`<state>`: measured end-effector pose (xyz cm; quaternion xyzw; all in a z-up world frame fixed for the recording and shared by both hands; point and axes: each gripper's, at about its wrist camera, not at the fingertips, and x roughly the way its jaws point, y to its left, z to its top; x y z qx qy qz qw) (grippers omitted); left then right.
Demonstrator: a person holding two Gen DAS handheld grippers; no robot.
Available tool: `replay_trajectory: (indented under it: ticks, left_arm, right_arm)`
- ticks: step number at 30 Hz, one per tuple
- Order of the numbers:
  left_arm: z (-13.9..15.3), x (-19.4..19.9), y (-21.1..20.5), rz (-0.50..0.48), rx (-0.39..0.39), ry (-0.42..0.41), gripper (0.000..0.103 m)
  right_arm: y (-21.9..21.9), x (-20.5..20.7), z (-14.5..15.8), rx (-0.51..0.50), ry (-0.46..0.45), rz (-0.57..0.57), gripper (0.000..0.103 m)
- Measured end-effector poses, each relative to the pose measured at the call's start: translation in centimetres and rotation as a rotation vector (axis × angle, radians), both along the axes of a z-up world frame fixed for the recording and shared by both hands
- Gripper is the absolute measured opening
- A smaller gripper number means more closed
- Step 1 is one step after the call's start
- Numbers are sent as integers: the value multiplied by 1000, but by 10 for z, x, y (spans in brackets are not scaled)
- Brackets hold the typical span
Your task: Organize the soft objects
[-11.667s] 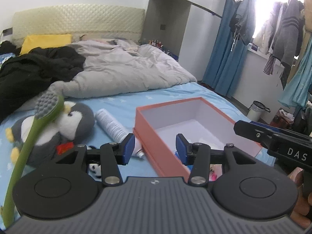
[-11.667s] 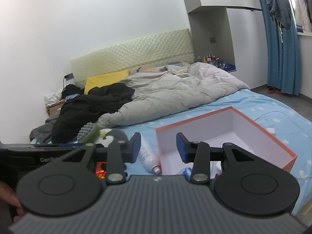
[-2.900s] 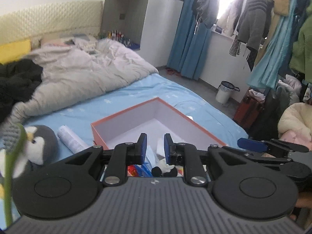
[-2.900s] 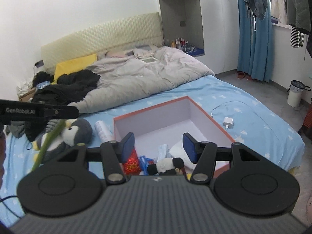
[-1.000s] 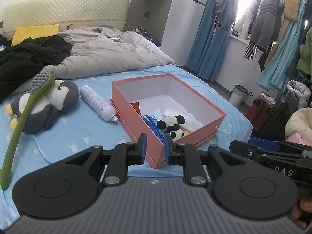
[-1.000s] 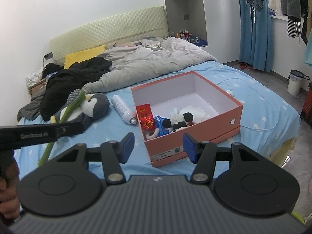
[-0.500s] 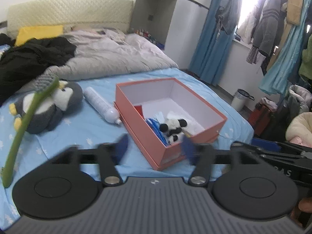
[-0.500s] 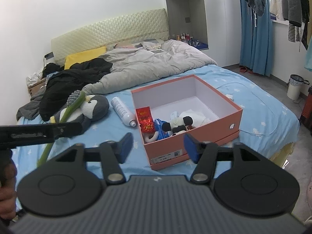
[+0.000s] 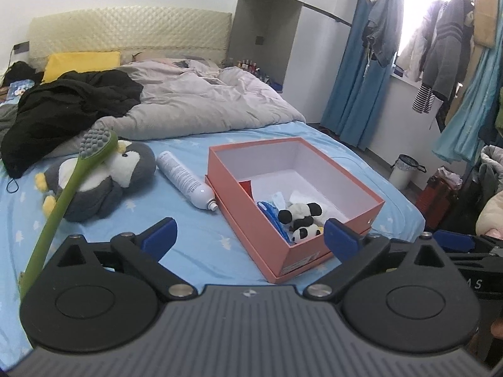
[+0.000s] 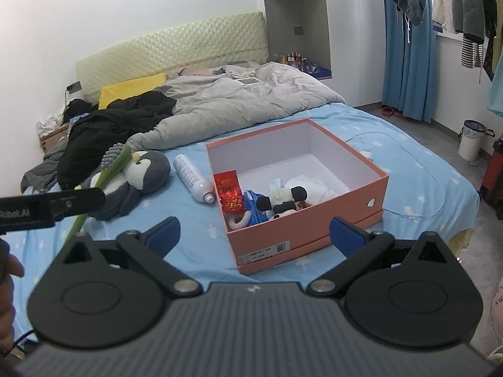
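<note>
An open orange box [image 9: 342, 242] [image 10: 314, 229] sits on the blue bed. Inside lie a small panda plush [image 9: 300, 216] [image 10: 284, 201], a white cloth [image 10: 309, 185], a blue item [image 10: 254, 207] and a red packet [image 10: 228, 187]. A grey penguin plush [image 9: 103, 182] [image 10: 138, 176] lies left of the box with a green long-handled brush [image 9: 67, 188] [image 10: 107, 169] across it. My left gripper [image 9: 248, 235] is open and empty, held back from the box. My right gripper [image 10: 254, 232] is open and empty in front of the box.
A white spray bottle [image 9: 185, 180] [image 10: 193, 179] lies between penguin and box. A grey duvet [image 9: 195, 106], black clothes [image 9: 69, 103] and a yellow pillow [image 9: 81, 62] fill the bed's far side. Curtains, hanging clothes and a small bin [image 9: 405, 171] stand at the right.
My left gripper, nearly shut a second ago, has opened wide. The right gripper has opened wider. Both have pulled back from the box, where the panda plush now lies.
</note>
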<state>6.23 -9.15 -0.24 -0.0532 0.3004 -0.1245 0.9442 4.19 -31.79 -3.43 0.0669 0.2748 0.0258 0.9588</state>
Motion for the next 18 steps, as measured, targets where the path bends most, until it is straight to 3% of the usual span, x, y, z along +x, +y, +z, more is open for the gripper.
replay_trajectory:
  ticks: [18]
  left_arm:
    - [4,-3,8,43,16,8,102]
  right_arm:
    - [1,3,0,30,18,9,103]
